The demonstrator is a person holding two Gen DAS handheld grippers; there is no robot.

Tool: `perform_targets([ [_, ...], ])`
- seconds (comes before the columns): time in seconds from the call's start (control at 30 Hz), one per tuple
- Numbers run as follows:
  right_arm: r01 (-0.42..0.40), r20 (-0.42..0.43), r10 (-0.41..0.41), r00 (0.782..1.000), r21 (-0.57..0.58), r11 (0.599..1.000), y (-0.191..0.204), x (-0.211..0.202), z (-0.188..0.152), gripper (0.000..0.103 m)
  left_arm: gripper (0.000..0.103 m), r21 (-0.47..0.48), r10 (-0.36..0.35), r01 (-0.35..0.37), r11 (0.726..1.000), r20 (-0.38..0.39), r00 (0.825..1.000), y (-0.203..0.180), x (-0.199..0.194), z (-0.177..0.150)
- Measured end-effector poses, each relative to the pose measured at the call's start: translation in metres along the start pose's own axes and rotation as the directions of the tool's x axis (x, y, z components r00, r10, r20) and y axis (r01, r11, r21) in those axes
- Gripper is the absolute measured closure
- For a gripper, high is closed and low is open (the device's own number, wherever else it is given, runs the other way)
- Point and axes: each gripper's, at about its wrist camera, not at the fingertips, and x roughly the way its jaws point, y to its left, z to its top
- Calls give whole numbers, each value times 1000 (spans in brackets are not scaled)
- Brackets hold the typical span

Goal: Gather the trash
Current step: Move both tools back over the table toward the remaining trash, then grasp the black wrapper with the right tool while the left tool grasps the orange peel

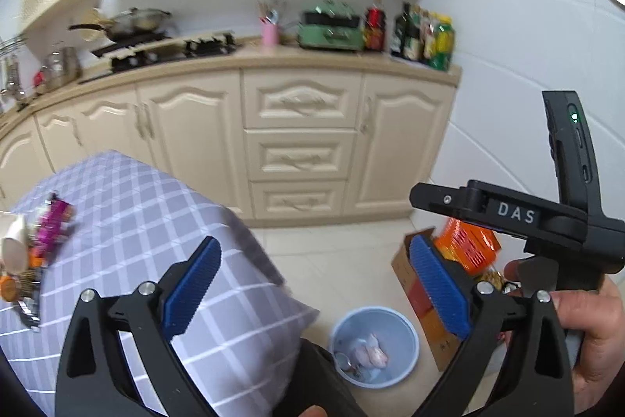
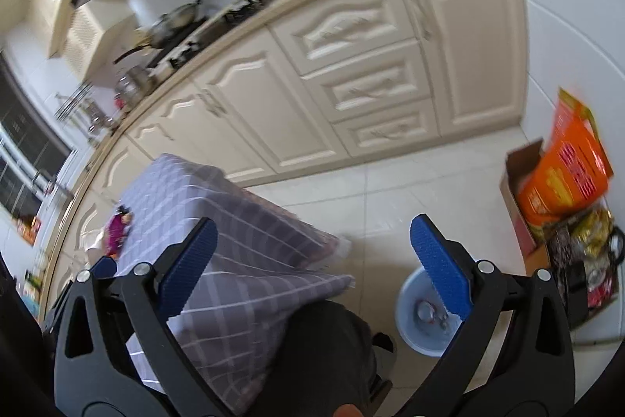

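Wrappers (image 1: pixel 47 233) are lying at the far left edge of the checked tablecloth (image 1: pixel 148 221), you're holding the left gripper (image 1: pixel 312 284) wide open and empty, the blue bin (image 1: pixel 373 346) is sitting on the floor with scraps inside, and your right gripper (image 2: pixel 312 268) is gaping empty too.
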Motion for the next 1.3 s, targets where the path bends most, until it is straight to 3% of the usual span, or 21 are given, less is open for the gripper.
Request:
perform_targets([
  [0.3, -92, 30, 98, 995, -162, 983, 97, -10, 1, 6, 7, -83, 140, -132, 988, 93, 986, 70, -63, 6],
  [0.53, -148, 26, 161, 987, -263, 953, 165, -10, -8, 6, 7, -163, 265, -243, 956, 136, 955, 125, -112, 3],
  [0.77, -213, -19, 222, 975, -368, 905, 234, 0, -32, 6, 7, -254, 399, -357, 899, 139, 906, 186, -157, -18],
  [1.03, -258, -134, 221, 966, -458, 850, 292, 43, -69, 6, 7, -299, 539, -504, 810, 44, 841, 248, -174, -61],
  [1.3, -306, -277, 181, 944, -524, 795, 341, 108, -116, 6, 7, -352, 594, -567, 745, -37, 803, 291, -176, -93],
])
